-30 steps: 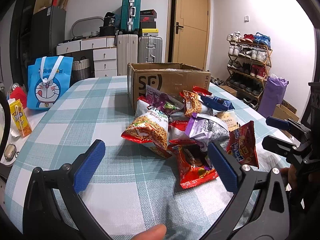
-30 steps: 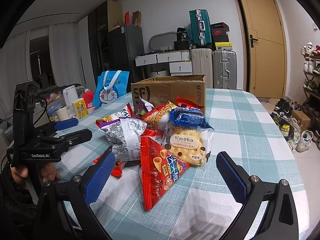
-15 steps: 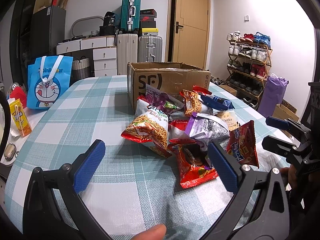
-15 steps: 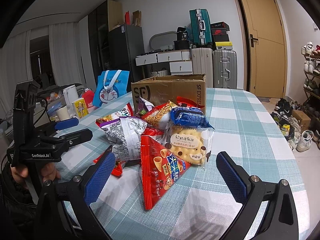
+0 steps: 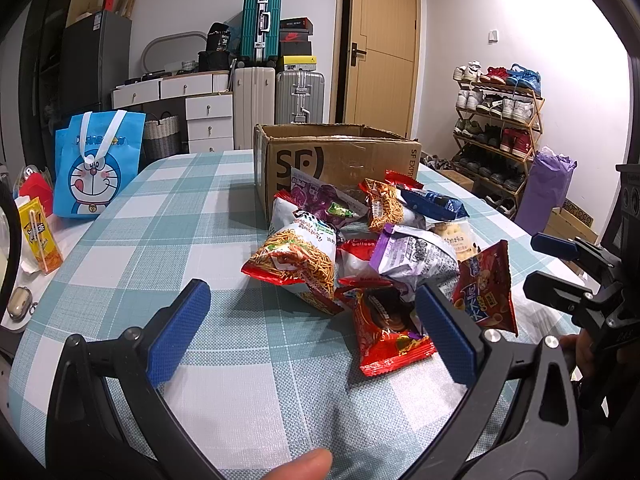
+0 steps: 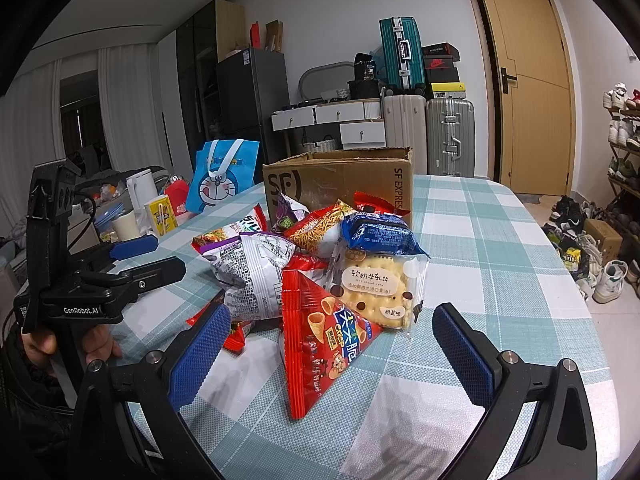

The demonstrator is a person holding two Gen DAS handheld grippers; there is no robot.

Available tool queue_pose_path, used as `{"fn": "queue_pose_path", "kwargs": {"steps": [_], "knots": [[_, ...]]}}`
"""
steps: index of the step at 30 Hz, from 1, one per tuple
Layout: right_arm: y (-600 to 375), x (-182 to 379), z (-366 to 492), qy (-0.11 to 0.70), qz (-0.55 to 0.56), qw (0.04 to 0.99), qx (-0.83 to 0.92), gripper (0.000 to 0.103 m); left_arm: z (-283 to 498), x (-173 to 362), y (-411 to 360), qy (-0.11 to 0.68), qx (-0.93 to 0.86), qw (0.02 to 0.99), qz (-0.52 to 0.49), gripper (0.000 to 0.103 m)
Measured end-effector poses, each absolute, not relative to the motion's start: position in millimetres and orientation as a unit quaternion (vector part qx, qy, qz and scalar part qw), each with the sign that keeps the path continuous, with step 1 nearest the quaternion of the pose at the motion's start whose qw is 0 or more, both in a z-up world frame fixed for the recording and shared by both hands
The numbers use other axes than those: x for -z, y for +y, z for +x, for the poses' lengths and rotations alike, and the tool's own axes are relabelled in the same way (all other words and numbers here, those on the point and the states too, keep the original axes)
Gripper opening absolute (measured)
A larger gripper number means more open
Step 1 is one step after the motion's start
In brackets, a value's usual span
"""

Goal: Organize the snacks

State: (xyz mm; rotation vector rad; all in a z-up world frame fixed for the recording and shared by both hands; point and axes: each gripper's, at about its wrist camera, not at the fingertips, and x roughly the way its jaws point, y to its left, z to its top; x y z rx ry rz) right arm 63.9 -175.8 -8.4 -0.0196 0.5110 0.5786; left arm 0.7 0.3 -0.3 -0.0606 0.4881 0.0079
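While both hang empty, left gripper (image 5: 312, 330) and right gripper (image 6: 332, 350) jaws wide apart, snack pile (image 6: 320, 264) sits mid-counter (image 6: 500, 248) — cardboard box (image 6: 340, 180) at 12 o'clock behind it. Take the nearest red cone-snack bag (image 6: 320, 344) first — pinch the flat edge.

Snack pile (image 6: 320, 264) fronts cardboard box (image 6: 340, 180) on checked table (image 6: 500, 248).

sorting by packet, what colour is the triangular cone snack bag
Red triangular cone snack bag, with a blue label patch; clearest in the right wrist view.
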Motion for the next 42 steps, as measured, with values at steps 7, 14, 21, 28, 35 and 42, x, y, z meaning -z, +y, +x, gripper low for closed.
{"fn": "queue_pose_path", "kwargs": {"steps": [7,14,21,28,35,42], "knots": [[-176,8,64,0.249,-0.009,0.926,-0.282,0.103,1,0,0,0.242,-0.004,0.97,-0.03,0.102],[-176,9,63,0.25,-0.01,0.926,-0.282,0.103,1,0,0,0.242,-0.003,0.97,-0.031,0.102],[-174,12,62,0.251,-0.011,0.926,-0.281,0.103,1,0,0,0.243,-0.003,0.97,-0.03,0.102],[-174,13,62,0.252,-0.011,0.926,-0.28,0.103,1,0,0,0.243,-0.004,0.97,-0.03,0.102],[-173,13,64,0.262,-0.014,0.925,-0.274,0.103,0,5,2,0.247,-0.003,0.969,-0.026,0.102],[-169,9,72,0.288,-0.028,0.924,-0.248,0.103,12,9,-5,0.266,0.003,0.964,-0.021,0.102]]}}
